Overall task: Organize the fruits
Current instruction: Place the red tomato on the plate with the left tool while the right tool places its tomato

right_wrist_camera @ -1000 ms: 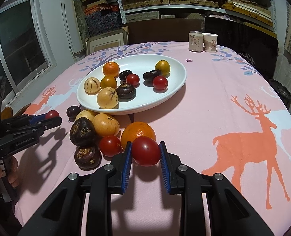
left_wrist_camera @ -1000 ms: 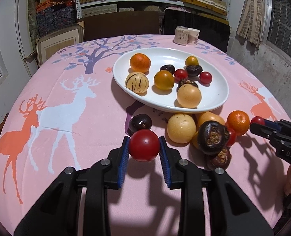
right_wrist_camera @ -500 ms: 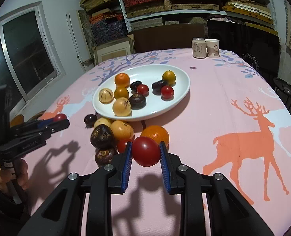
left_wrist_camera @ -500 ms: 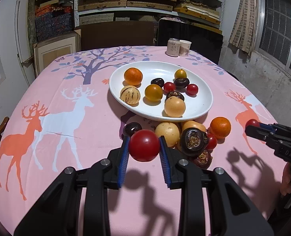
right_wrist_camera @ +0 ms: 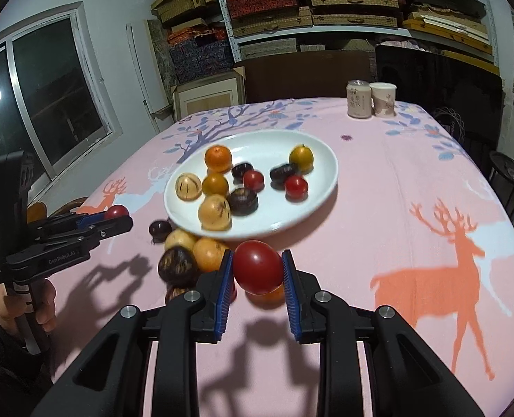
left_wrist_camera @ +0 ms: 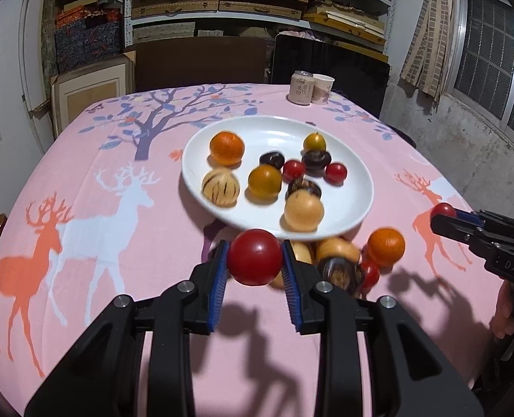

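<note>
The left claw (left_wrist_camera: 254, 260) is clamped on a red tomato (left_wrist_camera: 255, 256), held above the pink surface (left_wrist_camera: 118, 243) — the white plate (left_wrist_camera: 356, 205) lies straight ahead, just past the loose fruit pile (left_wrist_camera: 343, 260). The right claw (right_wrist_camera: 257, 271) grips a second tomato (right_wrist_camera: 258, 267), plate ahead and slightly left — about equally near.

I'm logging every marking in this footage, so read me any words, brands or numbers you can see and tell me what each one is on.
"GenRoboAI": side of the left gripper, seen from the right wrist.
"DAS": side of the right gripper, seen from the left wrist; the rest is cut off.
Small white label on the left gripper's rear: too small to read.
Can and paper cup: printed characters, too blurred to read.
</note>
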`<action>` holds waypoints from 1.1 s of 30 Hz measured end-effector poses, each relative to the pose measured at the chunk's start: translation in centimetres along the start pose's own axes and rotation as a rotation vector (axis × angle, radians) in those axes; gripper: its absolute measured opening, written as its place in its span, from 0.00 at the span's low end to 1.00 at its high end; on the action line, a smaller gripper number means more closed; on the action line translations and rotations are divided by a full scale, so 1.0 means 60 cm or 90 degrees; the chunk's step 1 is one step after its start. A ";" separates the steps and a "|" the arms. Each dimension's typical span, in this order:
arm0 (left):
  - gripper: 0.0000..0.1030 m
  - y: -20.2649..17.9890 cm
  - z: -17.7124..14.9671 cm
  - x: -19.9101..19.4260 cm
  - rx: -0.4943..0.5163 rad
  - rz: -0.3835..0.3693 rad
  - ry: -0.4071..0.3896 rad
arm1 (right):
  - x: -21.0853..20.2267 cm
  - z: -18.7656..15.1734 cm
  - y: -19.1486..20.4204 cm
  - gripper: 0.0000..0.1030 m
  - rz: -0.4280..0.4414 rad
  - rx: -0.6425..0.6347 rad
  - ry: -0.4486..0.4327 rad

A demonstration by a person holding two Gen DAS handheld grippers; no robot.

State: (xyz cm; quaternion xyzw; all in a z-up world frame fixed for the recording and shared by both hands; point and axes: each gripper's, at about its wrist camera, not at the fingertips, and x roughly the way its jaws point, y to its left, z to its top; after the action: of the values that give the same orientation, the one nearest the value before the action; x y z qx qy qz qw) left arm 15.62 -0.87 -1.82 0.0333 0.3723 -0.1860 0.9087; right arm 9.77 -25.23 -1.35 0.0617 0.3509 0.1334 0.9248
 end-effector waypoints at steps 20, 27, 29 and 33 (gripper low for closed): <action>0.58 0.010 0.196 0.239 -0.015 0.036 0.024 | 0.274 0.210 -0.043 0.47 0.019 0.043 0.041; 0.77 0.019 0.158 0.158 -0.035 0.032 -0.005 | 0.196 0.183 -0.041 0.47 0.009 0.044 0.019; 0.79 0.025 0.134 0.123 -0.043 0.028 -0.008 | 0.165 0.162 -0.036 0.48 0.010 0.040 0.015; 0.80 0.037 0.072 0.062 -0.032 0.033 0.000 | 0.094 0.093 -0.027 0.50 0.004 0.038 0.002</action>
State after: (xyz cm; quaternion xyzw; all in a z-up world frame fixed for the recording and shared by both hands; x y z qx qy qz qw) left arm 21.76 -0.84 -1.43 0.0198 0.3760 -0.1531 0.9136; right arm 17.85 -25.23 -1.10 0.0898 0.3557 0.1258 0.9217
